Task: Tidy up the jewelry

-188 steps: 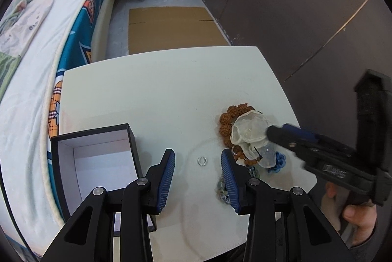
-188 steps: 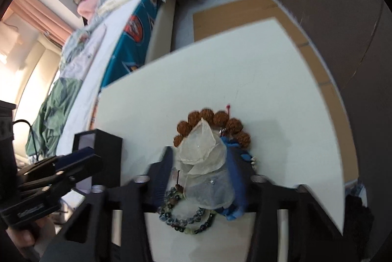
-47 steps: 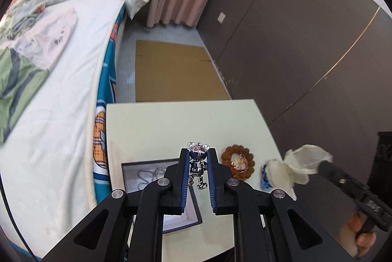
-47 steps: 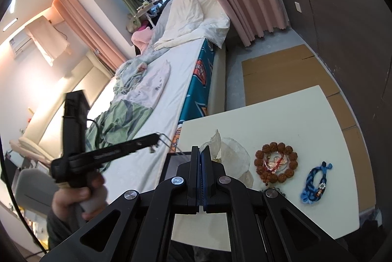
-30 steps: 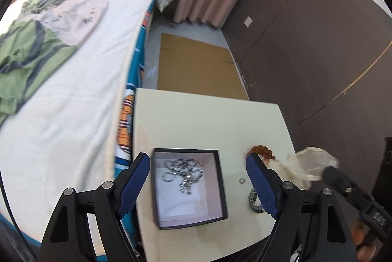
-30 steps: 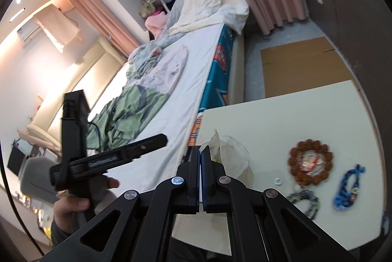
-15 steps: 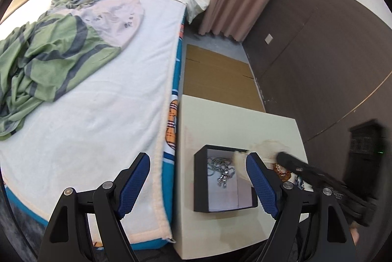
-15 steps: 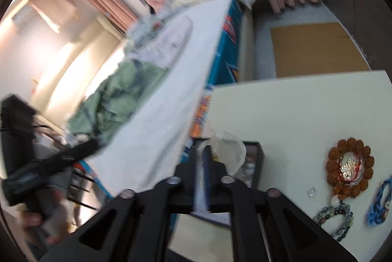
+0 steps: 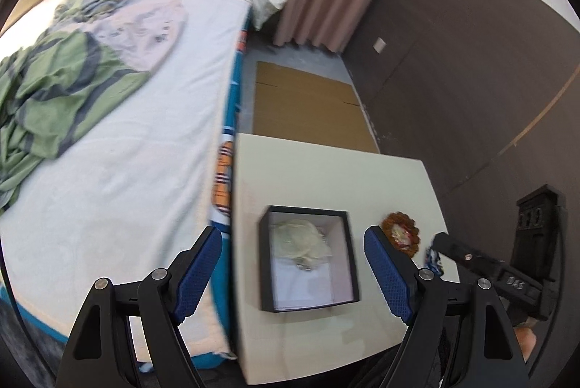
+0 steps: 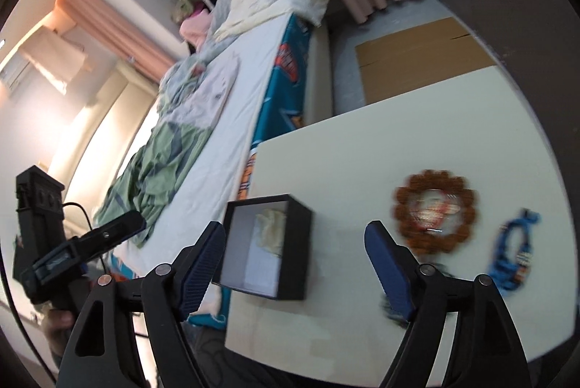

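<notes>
While both pairs of tongs hang released above the room, we take stock from the biggest thing down. The bed (image 9: 119, 148) fills the view from 9 to 12 o'clock, and the bench (image 9: 326, 170) sits against its edge at 5 o'clock. On the bench, the black box (image 9: 308, 302) stands near the bed-side edge, and in it we see the sheer pouch (image 9: 301, 239) lying over a glint of silver chain; half a second ago that pouch was pinched in the right tongs (image 10: 295, 275) above the box, so it has just been dropped in, and those tongs have sprung wide. The left tongs (image 9: 291, 273) are spread wide too and carry nothing, much as they were then.

We judge the job roughly half done. Still out on the bench, right of the box at about 3 o'clock, lie the brown bead bracelet (image 10: 435, 212) with something red and silver inside its ring, and the blue braided bracelet (image 10: 514, 252). A darker beaded piece seems to lie behind the right finger, too blurred to be sure.
</notes>
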A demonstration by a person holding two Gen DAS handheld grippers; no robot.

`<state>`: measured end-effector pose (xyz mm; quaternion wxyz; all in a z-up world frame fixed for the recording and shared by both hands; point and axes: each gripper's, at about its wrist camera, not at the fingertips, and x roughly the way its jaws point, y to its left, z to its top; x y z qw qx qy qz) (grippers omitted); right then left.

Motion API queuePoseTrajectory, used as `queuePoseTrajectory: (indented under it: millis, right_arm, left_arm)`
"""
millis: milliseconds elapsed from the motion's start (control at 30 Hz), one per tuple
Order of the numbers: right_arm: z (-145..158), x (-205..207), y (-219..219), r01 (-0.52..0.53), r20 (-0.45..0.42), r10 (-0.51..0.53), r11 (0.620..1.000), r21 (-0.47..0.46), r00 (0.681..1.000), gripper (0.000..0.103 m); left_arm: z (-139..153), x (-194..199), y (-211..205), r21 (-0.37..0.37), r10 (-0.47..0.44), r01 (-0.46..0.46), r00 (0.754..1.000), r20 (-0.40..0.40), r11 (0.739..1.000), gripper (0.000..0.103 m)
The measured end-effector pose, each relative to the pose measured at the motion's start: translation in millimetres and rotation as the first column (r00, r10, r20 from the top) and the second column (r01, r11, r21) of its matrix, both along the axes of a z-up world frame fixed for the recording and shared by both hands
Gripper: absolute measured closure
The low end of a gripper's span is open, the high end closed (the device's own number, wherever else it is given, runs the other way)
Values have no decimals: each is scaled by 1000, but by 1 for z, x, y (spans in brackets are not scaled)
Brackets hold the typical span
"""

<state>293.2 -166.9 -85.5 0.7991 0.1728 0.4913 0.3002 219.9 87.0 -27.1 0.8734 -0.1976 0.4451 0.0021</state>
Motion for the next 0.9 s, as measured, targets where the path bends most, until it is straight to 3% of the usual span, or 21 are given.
queuePoseTrajectory:
  millis: [333,733,800,900]
  right_arm:
    - [-6,-12,-82,139,-3,-140,988,-67,990,19]
    - [-31,-18,-151,244,-56,-248,968,-61,967,19]
    - [-36,-19,-160,258,-70,-262,964,-58,963,19]
    - [-42,-20,-171,276,-85,-280,959,-64,956,19]
  left_arm:
    - [-12,29,-76,-3,-152,152,988,-16,988,22]
    - [-40,59,-162,14,-302,304,949,-93,953,23]
    - [-46,66,-172,17,-314,317,943,-111,948,27]
    - [-56,77,-183,17,-311,316,940,-141,948,43]
